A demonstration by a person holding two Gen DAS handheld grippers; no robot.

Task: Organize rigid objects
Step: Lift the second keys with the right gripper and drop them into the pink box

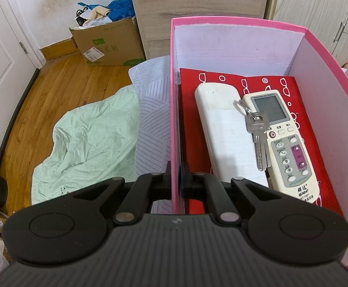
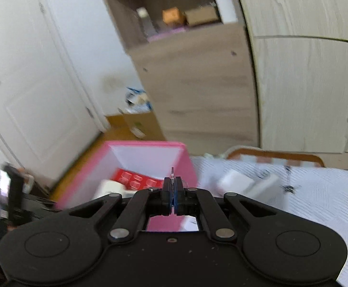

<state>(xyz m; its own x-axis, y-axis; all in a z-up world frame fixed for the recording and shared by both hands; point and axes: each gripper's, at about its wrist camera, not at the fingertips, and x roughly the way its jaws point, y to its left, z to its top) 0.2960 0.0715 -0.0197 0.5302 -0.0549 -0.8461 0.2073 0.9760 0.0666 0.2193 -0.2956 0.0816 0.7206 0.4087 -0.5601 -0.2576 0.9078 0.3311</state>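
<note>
Remotes, a white remote (image 1: 224, 131) and a cream remote (image 1: 286, 148), lie with keys (image 1: 257, 129) in the pink box (image 1: 329, 124) at frame right; left tongs (image 1: 176, 179) pinch its wall, right tongs (image 2: 173, 193) clamp a thin metal piece (image 2: 172, 172) (blurred).

The pink box (image 1: 245, 43) is viewed closely from above at left, and obliquely, farther back, at right (image 2: 147, 148).

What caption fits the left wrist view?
Left tongs clamp the pink box wall; keys lie across two remotes inside.
</note>
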